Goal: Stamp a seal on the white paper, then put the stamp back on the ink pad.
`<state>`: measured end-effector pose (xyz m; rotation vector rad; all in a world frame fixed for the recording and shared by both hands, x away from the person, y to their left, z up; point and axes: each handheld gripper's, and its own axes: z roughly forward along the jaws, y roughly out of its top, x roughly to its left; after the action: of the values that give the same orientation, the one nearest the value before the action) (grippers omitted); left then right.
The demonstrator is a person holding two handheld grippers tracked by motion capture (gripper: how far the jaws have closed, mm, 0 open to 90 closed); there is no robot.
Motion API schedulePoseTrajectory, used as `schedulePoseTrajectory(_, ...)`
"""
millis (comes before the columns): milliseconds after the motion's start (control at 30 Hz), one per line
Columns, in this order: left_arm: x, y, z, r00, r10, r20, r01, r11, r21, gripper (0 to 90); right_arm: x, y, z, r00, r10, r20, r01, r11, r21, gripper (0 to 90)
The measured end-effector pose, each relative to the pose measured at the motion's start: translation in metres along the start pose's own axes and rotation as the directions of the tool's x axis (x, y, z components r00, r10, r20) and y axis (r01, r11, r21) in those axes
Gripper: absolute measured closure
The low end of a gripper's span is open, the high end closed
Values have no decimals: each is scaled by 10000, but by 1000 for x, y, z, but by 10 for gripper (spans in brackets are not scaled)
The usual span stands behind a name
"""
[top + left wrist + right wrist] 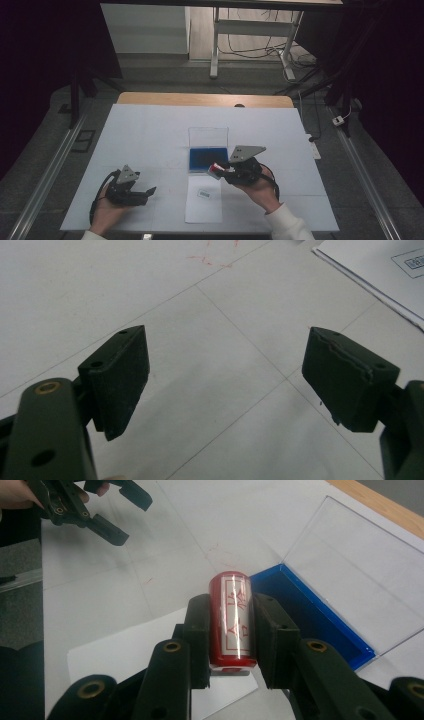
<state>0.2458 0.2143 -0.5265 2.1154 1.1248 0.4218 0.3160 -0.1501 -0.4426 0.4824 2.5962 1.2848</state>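
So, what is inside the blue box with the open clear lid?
The blue box shows a dark blue floor with nothing lying on it. Its near corner is covered by the red cylinder that the right gripper holds, so that part cannot be seen.

My right hand-held gripper (pixel 232 640) covers both flanks of the red cylinder (pixel 234 617); its white lettering is unreadable. Beyond it, a small label (pixel 203 193) on the paper sheet (pixel 202 205) is too tiny to read.
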Motion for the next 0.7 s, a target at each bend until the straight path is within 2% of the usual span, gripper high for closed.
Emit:
schedulePoseTrajectory(133,0,0,-1,10000,2,-46,-2,10000,-36,191,-1,1,-3,9998,-80,167,80,10000,14,697)
schedulePoseTrajectory(300,1,0,-1,10000,25,-47,-25,10000,-32,191,-6,0,-4,9995,45,301,-43,10000,-67,697)
schedulePoseTrajectory(700,0,0,0,10000,54,-47,-54,10000,-19,191,-20,-1,5,9976,264,646,-276,9995,179,697)
